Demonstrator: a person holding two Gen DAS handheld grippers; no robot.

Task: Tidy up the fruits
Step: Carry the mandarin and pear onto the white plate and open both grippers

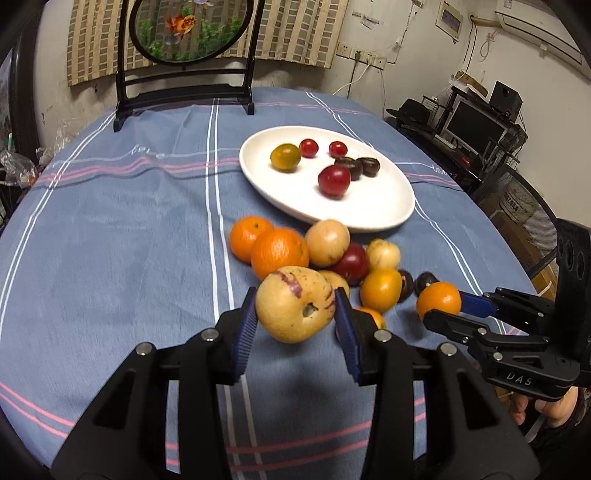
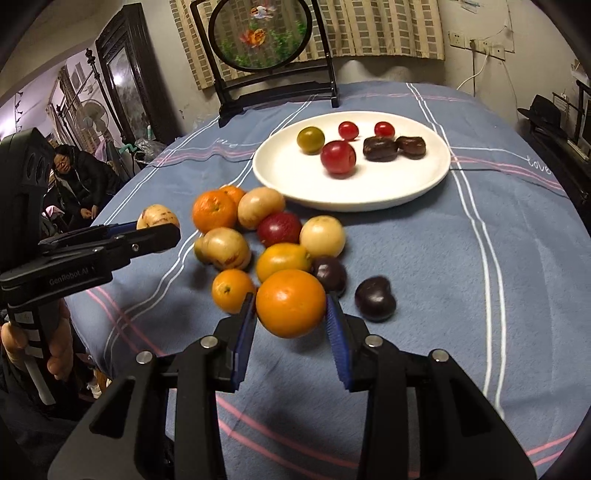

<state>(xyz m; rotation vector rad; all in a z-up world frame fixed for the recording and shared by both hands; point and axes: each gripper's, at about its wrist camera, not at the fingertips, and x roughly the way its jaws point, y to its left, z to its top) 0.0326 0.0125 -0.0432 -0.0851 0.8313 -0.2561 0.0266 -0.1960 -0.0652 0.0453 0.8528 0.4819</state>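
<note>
My left gripper (image 1: 295, 317) is shut on a yellow pepino melon with purple streaks (image 1: 293, 304), held just above the cloth. It also shows in the right wrist view (image 2: 158, 218). My right gripper (image 2: 291, 314) is shut on an orange (image 2: 290, 302), which also shows in the left wrist view (image 1: 438, 300). A white plate (image 1: 384, 210) behind holds a red plum (image 1: 334, 180), a green-yellow fruit (image 1: 285, 157), two cherry tomatoes and two dark chestnuts. A pile of oranges (image 2: 214, 211), pepinos (image 2: 226, 248), a red plum (image 2: 279, 228) and dark plums (image 2: 375, 297) lies between plate and grippers.
A black-framed round goldfish screen (image 1: 184, 27) stands at the table's far edge. The round table has a blue striped cloth (image 1: 110, 240). A person (image 2: 74, 173) sits beyond the left edge. A monitor and shelves (image 1: 476, 125) stand to the right.
</note>
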